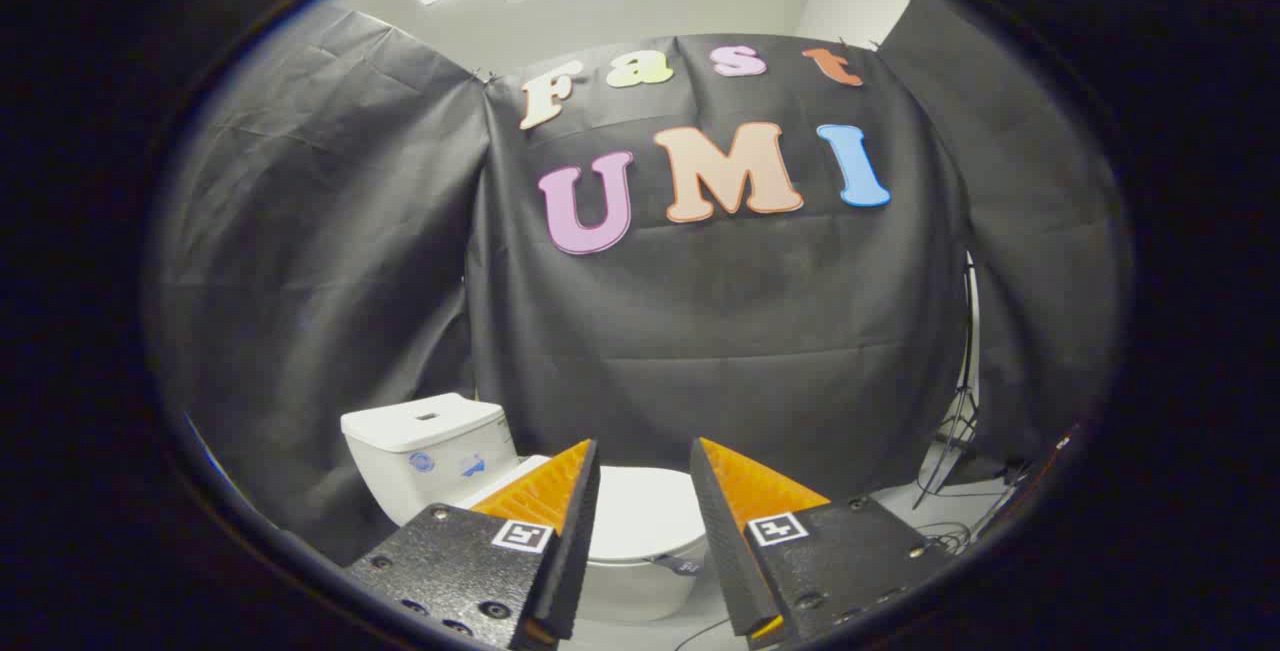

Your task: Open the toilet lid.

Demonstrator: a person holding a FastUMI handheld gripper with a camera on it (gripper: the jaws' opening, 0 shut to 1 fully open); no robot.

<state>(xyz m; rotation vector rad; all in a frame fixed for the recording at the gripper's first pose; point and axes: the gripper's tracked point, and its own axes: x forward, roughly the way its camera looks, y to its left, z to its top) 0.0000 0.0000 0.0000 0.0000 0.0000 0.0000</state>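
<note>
Black cloth walled the booth on all sides. The toilet (440, 471) stood low ahead, its tank (425, 423) to the left and the lid (645, 521) shut flat over the bowl, showing between and beyond the fingers. The gripper (645, 461) was open, holding nothing, well short of the lid. Judged step: approach. Next move: descend to the lid's front edge and get a finger beneath it
</note>
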